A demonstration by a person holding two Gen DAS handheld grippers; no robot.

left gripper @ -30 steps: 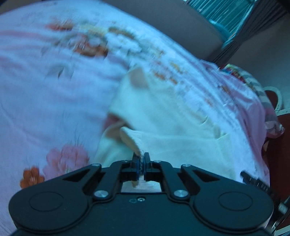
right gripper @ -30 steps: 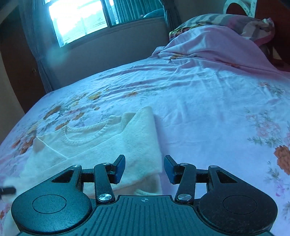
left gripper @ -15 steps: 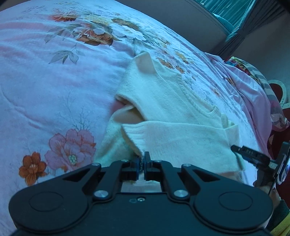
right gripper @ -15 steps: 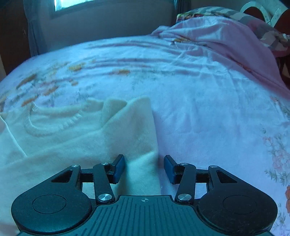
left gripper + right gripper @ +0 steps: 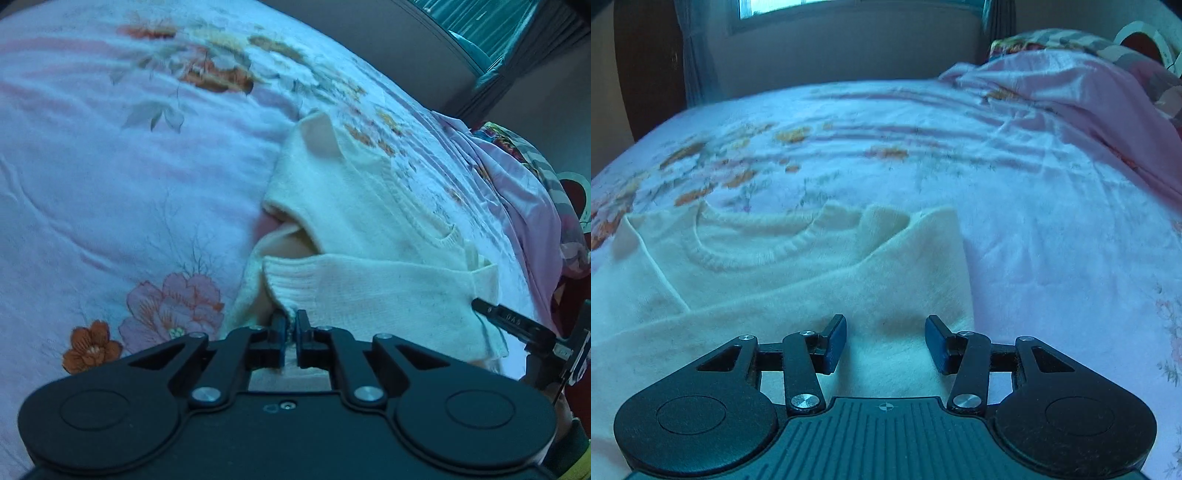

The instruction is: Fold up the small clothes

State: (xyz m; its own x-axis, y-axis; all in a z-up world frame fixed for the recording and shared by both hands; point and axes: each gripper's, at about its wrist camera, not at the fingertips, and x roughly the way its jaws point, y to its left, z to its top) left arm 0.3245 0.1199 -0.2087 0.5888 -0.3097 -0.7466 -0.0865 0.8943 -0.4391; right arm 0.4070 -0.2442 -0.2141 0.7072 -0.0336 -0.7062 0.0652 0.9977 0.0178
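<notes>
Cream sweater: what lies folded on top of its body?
One sleeve lies across the cream sweater, its cuff pinched in the left gripper. The body beneath the sleeve is hidden.

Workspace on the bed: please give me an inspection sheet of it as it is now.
Surface: bed sheet, pink with flower print, some wrinkles.
Job's things: cream sweater lying flat, one sleeve folded across the body.
Clutter: rumpled pink blanket and pillow at the head end.
Grippers: left tongs shut on the sleeve cuff; right tongs open over the sweater's right edge.
Cables: nothing seen.
Surroundings: window, curtain, wall.
</notes>
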